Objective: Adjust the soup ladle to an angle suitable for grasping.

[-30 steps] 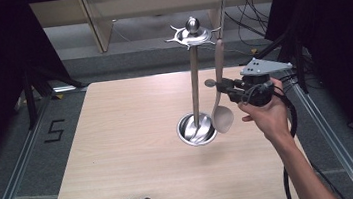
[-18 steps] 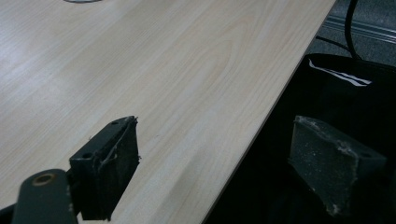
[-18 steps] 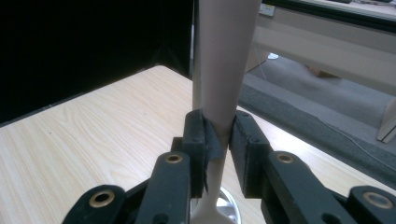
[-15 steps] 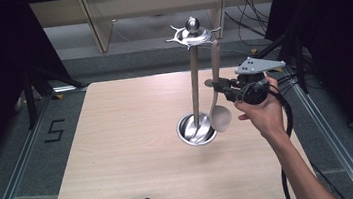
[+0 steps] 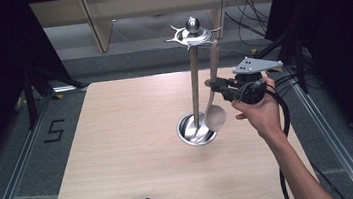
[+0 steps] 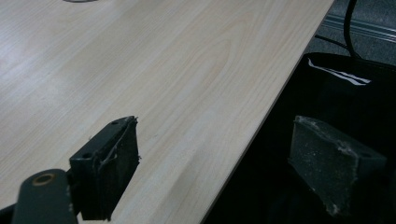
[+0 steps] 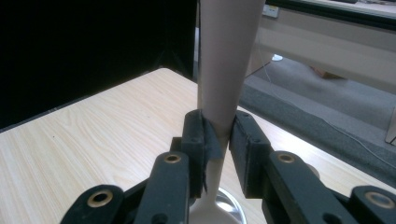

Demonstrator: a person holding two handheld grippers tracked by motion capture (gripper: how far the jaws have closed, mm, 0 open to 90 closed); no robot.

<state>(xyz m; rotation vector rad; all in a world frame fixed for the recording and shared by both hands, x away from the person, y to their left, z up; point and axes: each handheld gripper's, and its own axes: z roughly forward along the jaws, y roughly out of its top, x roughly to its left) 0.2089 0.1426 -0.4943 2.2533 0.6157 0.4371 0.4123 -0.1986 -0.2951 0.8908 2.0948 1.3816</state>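
The right tongs (image 5: 211, 83) pinch the handle of a beige spoon (image 5: 215, 116) that hangs upright beside the pole of a metal utensil stand (image 5: 194, 82), its bowl just over the stand's round base (image 5: 188, 131); the left tongs (image 6: 212, 163) stand spread and empty at the near edge of the surface (image 5: 118, 136). The risk, as I judge it, is the spoon's top missing or slipping off a hook on the stand's crown (image 5: 192, 35); the smooth tapered handle could also slide in the pads, or a sideways nudge could tip the stand.

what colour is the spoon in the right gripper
Pale beige, a matte cream-tan; the spoon shows best in the high view.
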